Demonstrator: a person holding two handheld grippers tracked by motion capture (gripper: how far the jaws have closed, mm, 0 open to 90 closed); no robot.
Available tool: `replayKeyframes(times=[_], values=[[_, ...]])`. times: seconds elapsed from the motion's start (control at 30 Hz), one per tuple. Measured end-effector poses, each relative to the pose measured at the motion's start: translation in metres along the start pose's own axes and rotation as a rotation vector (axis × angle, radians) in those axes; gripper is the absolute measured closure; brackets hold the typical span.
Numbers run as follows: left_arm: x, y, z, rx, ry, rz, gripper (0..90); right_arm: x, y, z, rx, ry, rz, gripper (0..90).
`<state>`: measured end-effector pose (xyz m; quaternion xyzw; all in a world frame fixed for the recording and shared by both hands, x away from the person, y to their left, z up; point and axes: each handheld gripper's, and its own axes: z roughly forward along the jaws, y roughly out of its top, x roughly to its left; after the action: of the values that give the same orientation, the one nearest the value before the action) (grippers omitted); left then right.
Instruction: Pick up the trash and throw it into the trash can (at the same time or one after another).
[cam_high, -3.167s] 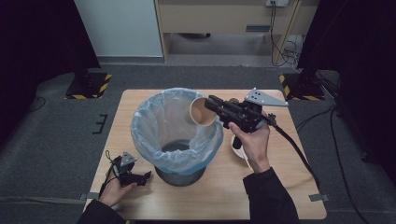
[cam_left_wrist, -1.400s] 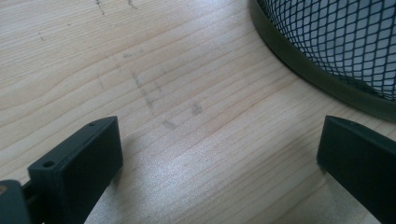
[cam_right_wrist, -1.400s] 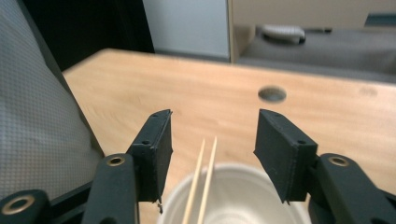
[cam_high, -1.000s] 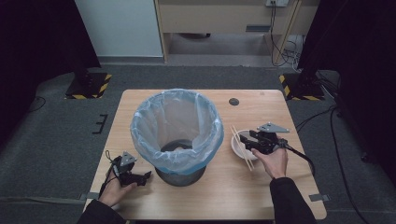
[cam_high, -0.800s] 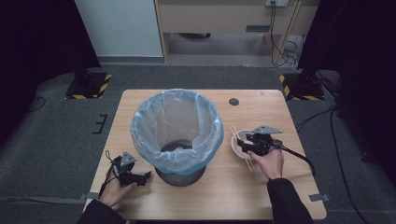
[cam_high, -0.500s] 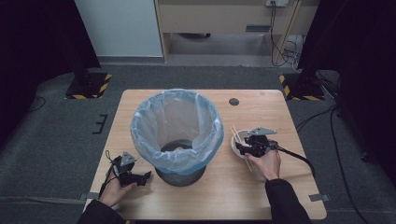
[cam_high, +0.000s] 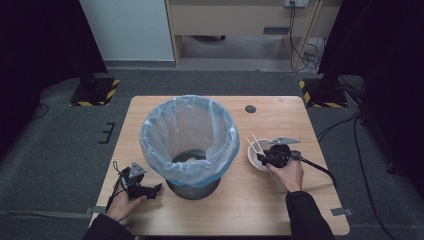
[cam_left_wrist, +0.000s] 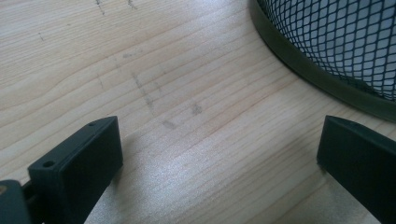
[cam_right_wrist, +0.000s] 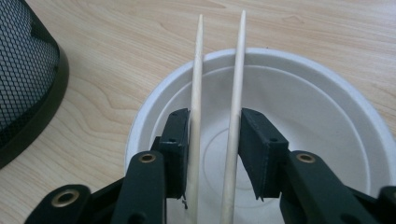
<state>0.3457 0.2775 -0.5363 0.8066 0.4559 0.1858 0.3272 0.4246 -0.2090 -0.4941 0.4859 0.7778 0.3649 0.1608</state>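
Clearing table: chopsticks (cam_right_wrist: 217, 116) pickup from bowl (cam_right_wrist: 327, 121).
Right gripper (cam_right_wrist: 215, 135) closing on both sticks, bin (cam_high: 189, 137) at 9 o'clock; next, lift and tip in. Left gripper (cam_left_wrist: 219, 154) spread wide, idle.

Lined bin (cam_high: 189, 137) blocks the table's (cam_high: 280, 210) middle; bare wood along near edge and far right corner; bowl (cam_high: 254, 159) just right of bin

Chopsticks (cam_right_wrist: 236, 93) — lower ends cut off (bottom edge) behind the claw.

Soft overhead light falls evenly on the table (cam_high: 240, 200); around it the room is dark. Close views are sharp, with faint glare on the wood.
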Motion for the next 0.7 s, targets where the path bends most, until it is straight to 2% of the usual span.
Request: replayKeyframes(times=[0.5,0.7], values=[[0.0,0.0,0.0,0.0,0.0,0.0,0.0,-0.0009,-0.0006,0.0017,0.043,0.001,-0.054,79.1],[0.0,0.0,0.0,0.0,0.0,0.0,0.0,-0.0007,0.0,0.0021,0.053,-0.001,-0.058,79.8]])
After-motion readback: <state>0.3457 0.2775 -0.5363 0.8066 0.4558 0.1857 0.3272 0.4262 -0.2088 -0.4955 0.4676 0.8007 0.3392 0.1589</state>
